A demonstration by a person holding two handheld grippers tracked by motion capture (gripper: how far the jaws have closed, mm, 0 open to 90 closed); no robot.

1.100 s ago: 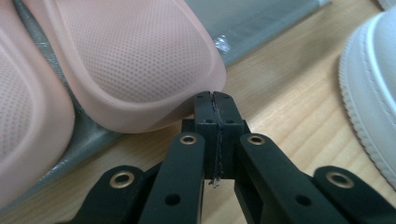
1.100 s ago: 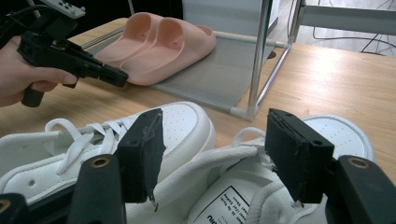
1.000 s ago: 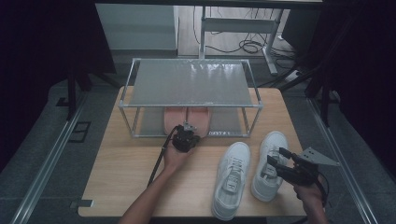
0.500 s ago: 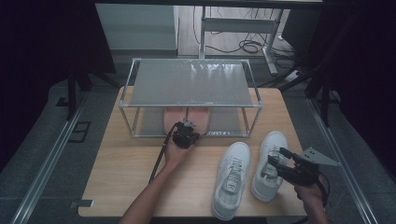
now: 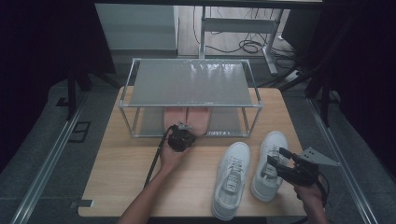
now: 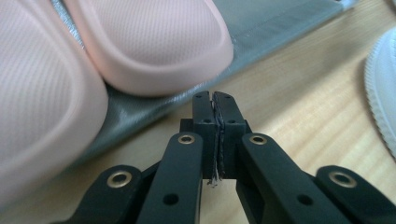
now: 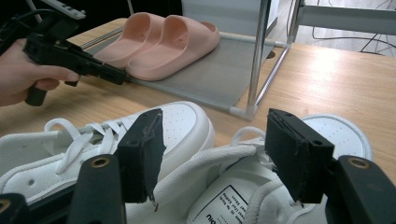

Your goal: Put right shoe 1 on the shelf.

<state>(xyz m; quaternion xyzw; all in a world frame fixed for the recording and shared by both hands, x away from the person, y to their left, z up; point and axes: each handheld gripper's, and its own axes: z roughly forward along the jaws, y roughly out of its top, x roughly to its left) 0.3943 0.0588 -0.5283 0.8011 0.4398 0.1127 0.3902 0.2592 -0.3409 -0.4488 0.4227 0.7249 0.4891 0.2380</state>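
Two pink slippers (image 5: 187,117) lie side by side on the lower shelf of a metal-framed rack (image 5: 190,84). My left gripper (image 6: 215,105) is shut with nothing between its jaws, just in front of the nearer slipper's (image 6: 154,44) heel. In the high view that left gripper (image 5: 181,131) sits at the rack's front edge. Two white sneakers (image 5: 232,178) stand on the table's right half. My right gripper (image 7: 212,144) hangs open over the right sneaker (image 7: 261,191), its jaws to either side of the tongue. The high view places this right gripper (image 5: 273,162) at that sneaker's heel end.
The wooden table (image 5: 130,172) has bare space to the left of my left forearm. The rack's top shelf (image 5: 191,81) covers the slippers from above. Its front right post (image 7: 259,56) stands beside the sneakers. Cables (image 5: 243,46) lie on the floor behind the table.
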